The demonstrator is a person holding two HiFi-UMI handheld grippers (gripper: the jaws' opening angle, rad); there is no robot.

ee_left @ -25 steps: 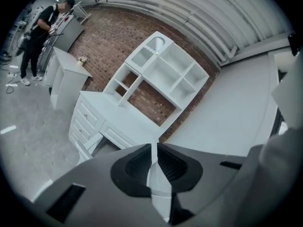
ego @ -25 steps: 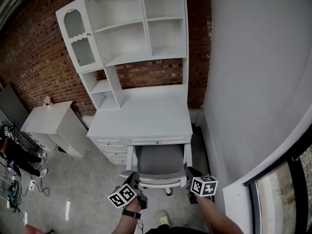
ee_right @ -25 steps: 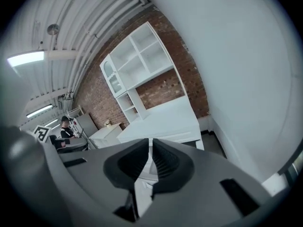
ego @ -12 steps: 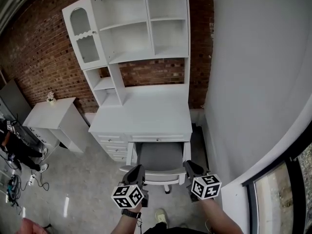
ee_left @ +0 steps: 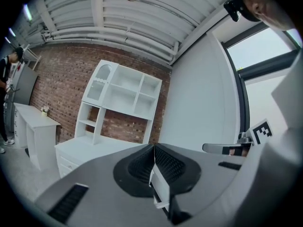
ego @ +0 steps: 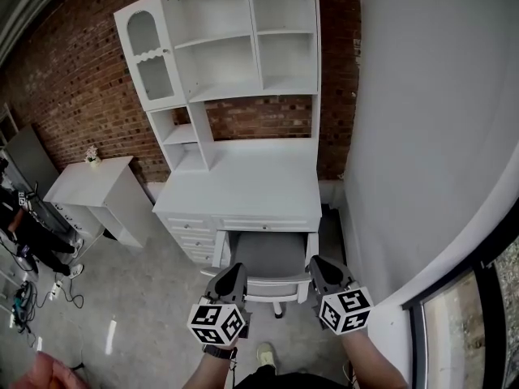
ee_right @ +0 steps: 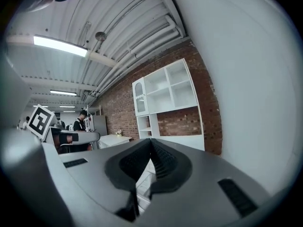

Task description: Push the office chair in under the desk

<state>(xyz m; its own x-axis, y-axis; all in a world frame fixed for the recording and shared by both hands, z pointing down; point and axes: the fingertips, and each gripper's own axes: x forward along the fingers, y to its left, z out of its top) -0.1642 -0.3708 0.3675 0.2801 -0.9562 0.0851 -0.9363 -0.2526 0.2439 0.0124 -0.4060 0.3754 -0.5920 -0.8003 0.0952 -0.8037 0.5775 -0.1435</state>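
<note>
Grey-seated office chair (ego: pixel 266 259) sits partly under white desk (ego: pixel 243 191).

Can't see the front of the grey-and-white office chair (ego: pixel 266 256), tucked under the white wooden desk (ego: pixel 243 189). Can't make out the tiny pale ornament (ego: pixel 92 154) on the white side table (ego: pixel 81 188).

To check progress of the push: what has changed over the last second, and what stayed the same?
The office chair has slid a little further under the desk, and the left gripper and right gripper advanced with it, at its back. Nothing was grasped or released; both jaws are shut, empty. Desk, hutch and side table stayed put.
</note>
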